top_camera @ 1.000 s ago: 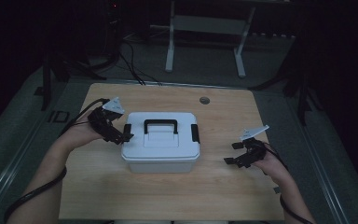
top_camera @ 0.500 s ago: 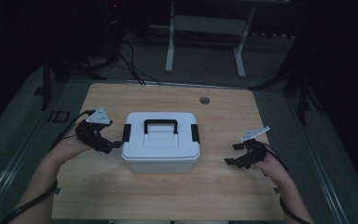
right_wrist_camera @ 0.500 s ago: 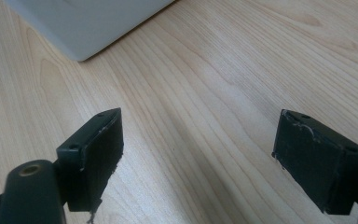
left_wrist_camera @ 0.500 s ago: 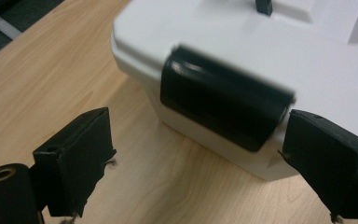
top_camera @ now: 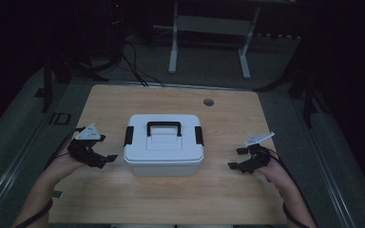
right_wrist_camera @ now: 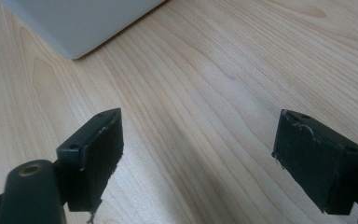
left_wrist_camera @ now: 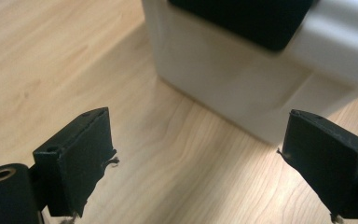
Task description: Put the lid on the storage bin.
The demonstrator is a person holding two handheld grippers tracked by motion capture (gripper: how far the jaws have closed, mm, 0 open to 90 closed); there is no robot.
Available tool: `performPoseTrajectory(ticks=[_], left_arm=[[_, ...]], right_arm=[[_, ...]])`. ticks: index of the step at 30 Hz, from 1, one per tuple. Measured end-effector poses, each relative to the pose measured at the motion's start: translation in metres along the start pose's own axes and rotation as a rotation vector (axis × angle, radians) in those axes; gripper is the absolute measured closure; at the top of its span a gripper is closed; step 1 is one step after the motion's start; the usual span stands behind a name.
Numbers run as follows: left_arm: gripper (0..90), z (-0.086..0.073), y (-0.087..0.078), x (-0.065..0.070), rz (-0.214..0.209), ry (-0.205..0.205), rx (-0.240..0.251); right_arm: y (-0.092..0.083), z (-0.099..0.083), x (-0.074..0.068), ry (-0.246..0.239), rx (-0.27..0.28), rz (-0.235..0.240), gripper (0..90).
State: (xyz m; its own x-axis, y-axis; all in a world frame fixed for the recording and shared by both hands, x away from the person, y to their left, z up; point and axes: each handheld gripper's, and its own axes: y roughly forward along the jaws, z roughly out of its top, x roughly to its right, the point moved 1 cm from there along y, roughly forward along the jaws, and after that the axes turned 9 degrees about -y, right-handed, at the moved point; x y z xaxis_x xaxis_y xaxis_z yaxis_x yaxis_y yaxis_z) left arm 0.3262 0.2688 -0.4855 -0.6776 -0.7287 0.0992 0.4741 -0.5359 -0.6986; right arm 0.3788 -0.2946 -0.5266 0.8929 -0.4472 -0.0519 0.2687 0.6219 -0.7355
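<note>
A white plastic box (top_camera: 164, 145) with a black handle (top_camera: 163, 127) and black side latches sits shut in the middle of the wooden table (top_camera: 171, 99). My left gripper (top_camera: 103, 148) is open just left of the box, a short gap from its left latch (top_camera: 129, 136). In the left gripper view the box wall (left_wrist_camera: 223, 70) and that latch (left_wrist_camera: 256, 21) lie ahead of the spread jaws of my left gripper (left_wrist_camera: 205, 163). My right gripper (top_camera: 236, 158) is open to the right of the box, jaws over bare wood. The right gripper view has a box corner (right_wrist_camera: 79, 23) at upper left.
A round cable hole (top_camera: 208, 101) is set in the table near its far edge. Beyond the table stands a grey frame (top_camera: 209, 42) on the dim floor, with cables (top_camera: 133, 61) trailing at the left. Bare wood lies in front of the box.
My left gripper has drawn back from the box's left latch, moving left and toward the near edge. The right gripper has stayed in place.
</note>
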Motion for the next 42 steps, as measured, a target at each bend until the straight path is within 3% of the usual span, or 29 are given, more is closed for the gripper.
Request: performPoseTrajectory(ticks=[6,11,14,20,23,27,33,37,40,42], left_arm=[[8.5,-0.022,0.006,-0.003,0.019,-0.044,0.018],[8.6,-0.033,0.012,-0.002,0.028,-0.051,0.021],[8.6,-0.041,0.015,-0.003,0.022,-0.076,0.029],[8.6,-0.053,0.016,-0.002,0.052,-0.102,0.051],[8.6,-0.065,0.018,-0.002,0.078,-0.141,0.061],[8.6,-0.073,0.021,0.000,0.103,-0.145,0.048],[8.6,-0.081,0.018,0.001,0.154,-0.176,0.080],[8.6,-0.085,0.017,0.002,0.154,-0.203,0.089],[8.6,-0.087,0.017,0.004,0.185,-0.215,0.106],[8.6,-0.087,0.017,0.004,0.228,-0.221,0.100]], right_arm=[[0.000,-0.006,0.001,0.017,0.029,-0.032,15.6],[0.002,-0.009,0.002,0.021,0.035,-0.068,15.6],[0.004,-0.012,0.001,0.022,0.030,-0.090,15.6],[0.005,-0.015,0.000,0.034,0.049,-0.138,15.7],[0.005,-0.019,-0.002,0.053,0.070,-0.179,15.6],[0.006,-0.023,-0.006,0.067,0.083,-0.220,14.6],[0.004,-0.027,-0.010,0.084,0.094,-0.289,14.1],[0.000,-0.029,-0.012,0.108,0.106,-0.342,14.1],[-0.003,-0.032,-0.014,0.141,0.124,-0.378,13.7],[-0.004,-0.036,-0.014,0.170,0.133,-0.418,13.7]])
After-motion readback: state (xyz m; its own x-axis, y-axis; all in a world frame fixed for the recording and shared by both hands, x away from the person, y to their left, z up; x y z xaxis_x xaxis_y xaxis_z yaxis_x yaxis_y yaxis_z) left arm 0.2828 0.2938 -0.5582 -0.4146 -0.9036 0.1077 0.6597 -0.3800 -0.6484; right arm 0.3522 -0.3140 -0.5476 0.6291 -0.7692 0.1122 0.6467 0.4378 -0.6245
